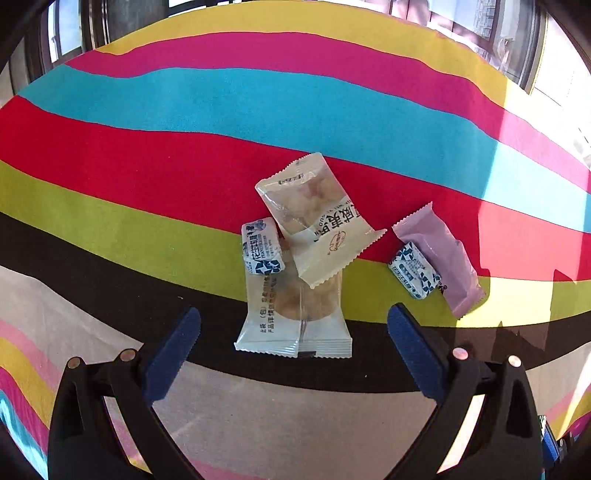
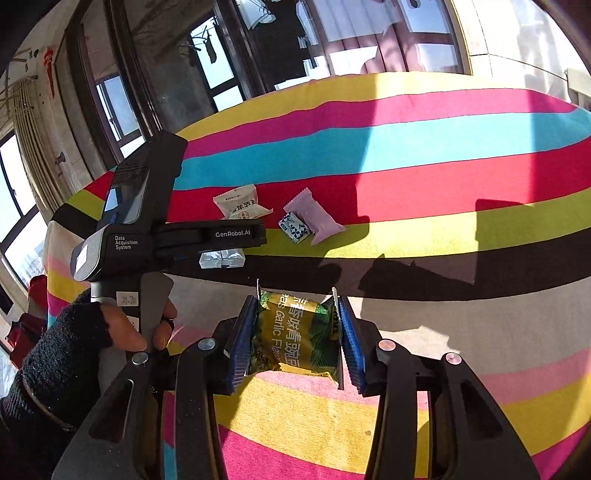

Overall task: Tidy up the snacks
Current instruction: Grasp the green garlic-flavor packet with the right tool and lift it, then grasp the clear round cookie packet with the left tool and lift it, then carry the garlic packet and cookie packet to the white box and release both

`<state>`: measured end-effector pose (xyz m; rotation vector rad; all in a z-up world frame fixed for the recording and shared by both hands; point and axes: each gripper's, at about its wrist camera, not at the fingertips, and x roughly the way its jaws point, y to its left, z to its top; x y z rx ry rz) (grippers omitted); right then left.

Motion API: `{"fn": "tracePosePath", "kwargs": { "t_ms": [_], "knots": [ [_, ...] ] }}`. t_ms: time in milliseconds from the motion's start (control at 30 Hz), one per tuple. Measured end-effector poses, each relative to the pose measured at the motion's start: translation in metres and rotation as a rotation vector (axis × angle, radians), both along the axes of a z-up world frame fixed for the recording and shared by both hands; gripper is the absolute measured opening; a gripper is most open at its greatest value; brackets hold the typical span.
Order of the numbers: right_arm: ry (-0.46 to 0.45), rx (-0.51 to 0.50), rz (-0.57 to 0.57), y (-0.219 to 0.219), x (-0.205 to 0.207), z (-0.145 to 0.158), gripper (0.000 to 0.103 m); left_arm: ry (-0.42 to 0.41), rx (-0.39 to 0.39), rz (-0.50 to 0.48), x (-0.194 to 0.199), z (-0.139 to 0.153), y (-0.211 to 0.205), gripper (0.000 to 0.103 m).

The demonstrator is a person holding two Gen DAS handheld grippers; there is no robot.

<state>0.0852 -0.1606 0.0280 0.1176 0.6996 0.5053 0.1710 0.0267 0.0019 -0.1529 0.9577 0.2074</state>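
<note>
Striped tablecloth with scattered snack packets. Left gripper spread wide, holding nothing, just short of packets. Right gripper clamped on green-yellow packet.

snack pile ahead, striped cloth bare around

Looks like someone's home: sun's pouring through balcony windows, laundry's hanging behind a striped-cloth bench.

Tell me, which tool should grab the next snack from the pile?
Probably the left tool: it's open, with the clear cookie packet right ahead. The right tool is shut on a green pea packet.
</note>
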Motion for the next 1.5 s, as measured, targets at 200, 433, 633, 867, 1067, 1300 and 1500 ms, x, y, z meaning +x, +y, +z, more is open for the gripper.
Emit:
{"fn": "tracePosePath", "kwargs": {
  "t_ms": [200,433,633,867,1067,1300,1500],
  "knots": [
    [0.003,0.005,-0.002,-0.001,0.000,0.000,0.044,-0.006,0.066,-0.047,0.003,-0.007,-0.011,0.051],
    [-0.003,-0.003,0.002,0.000,-0.001,0.001,0.044,-0.173,-0.014,-0.150,-0.075,0.010,-0.005,0.050],
    [-0.003,0.003,0.004,-0.001,-0.001,0.001,0.044,-0.254,0.002,-0.196,-0.137,0.024,0.005,0.050],
    [-0.014,0.026,0.004,-0.005,-0.004,0.002,0.044,-0.299,-0.008,-0.173,-0.179,0.029,0.025,0.050],
    [-0.017,0.043,0.005,-0.008,-0.005,0.003,0.044,-0.326,-0.035,-0.152,-0.202,0.031,0.035,0.050],
    [-0.016,0.051,0.010,-0.008,-0.006,0.003,0.044,-0.291,-0.011,-0.122,-0.234,0.028,0.046,0.050],
    [0.038,0.023,0.026,0.000,-0.002,0.000,0.044,-0.258,0.019,-0.103,-0.261,0.025,0.056,0.050]
  ]
}}
